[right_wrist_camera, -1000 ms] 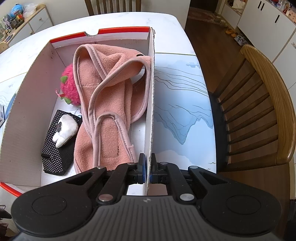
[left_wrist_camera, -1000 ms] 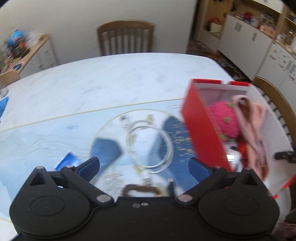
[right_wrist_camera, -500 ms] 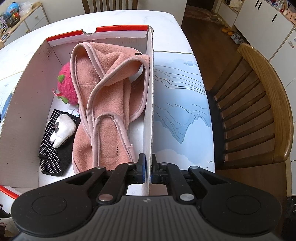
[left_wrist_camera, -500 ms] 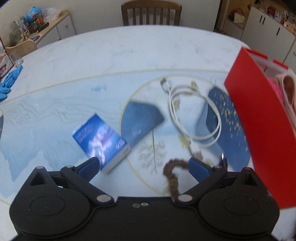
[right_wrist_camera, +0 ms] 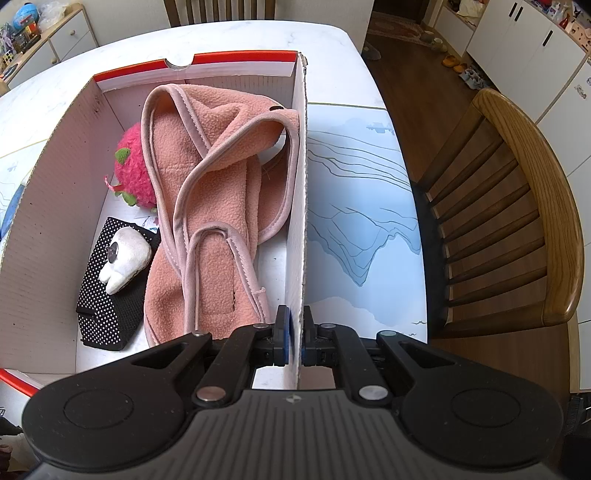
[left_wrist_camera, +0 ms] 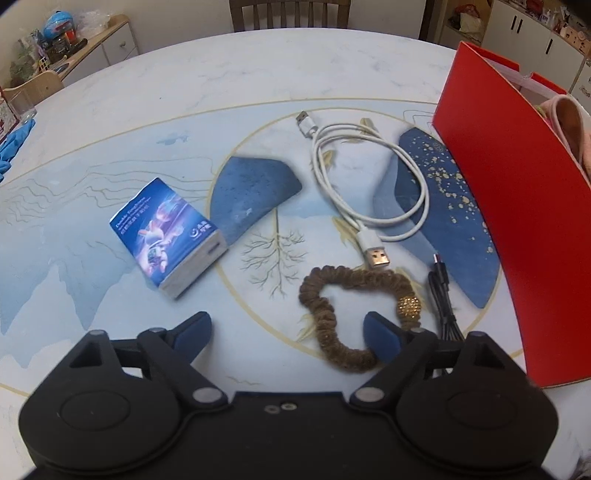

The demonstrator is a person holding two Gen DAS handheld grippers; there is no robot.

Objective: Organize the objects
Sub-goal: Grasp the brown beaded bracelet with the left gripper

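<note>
My left gripper [left_wrist_camera: 286,332] hangs low over the patterned table with its jaws wide and closing; nothing is pressed between the pads. A brown scrunchie [left_wrist_camera: 332,317] with a gold bead lies just ahead, its near loop by the right fingertip [left_wrist_camera: 380,332]. Beyond it lie a coiled white USB cable [left_wrist_camera: 369,177], a thin black cable [left_wrist_camera: 443,299] and a blue tissue pack [left_wrist_camera: 166,229]. The red box [left_wrist_camera: 517,206] stands at the right. My right gripper [right_wrist_camera: 293,336] is shut on the box's right wall [right_wrist_camera: 299,206]. Inside lie a pink fleece scarf [right_wrist_camera: 218,192], a pink plush strawberry [right_wrist_camera: 133,173], a white tooth plush [right_wrist_camera: 123,254] and a black dotted pouch [right_wrist_camera: 103,310].
A wooden chair [right_wrist_camera: 524,206] stands close to the table's right edge, another chair [left_wrist_camera: 290,14] at the far side. A sideboard [left_wrist_camera: 74,48] with clutter is at the back left. A blue cloth [left_wrist_camera: 11,144] lies at the table's left edge.
The left gripper has sunk toward the table and swung left; scrunchie, cables and tissue pack now show in full. Its jaws have narrowed a little. The right gripper and the box kept still.
</note>
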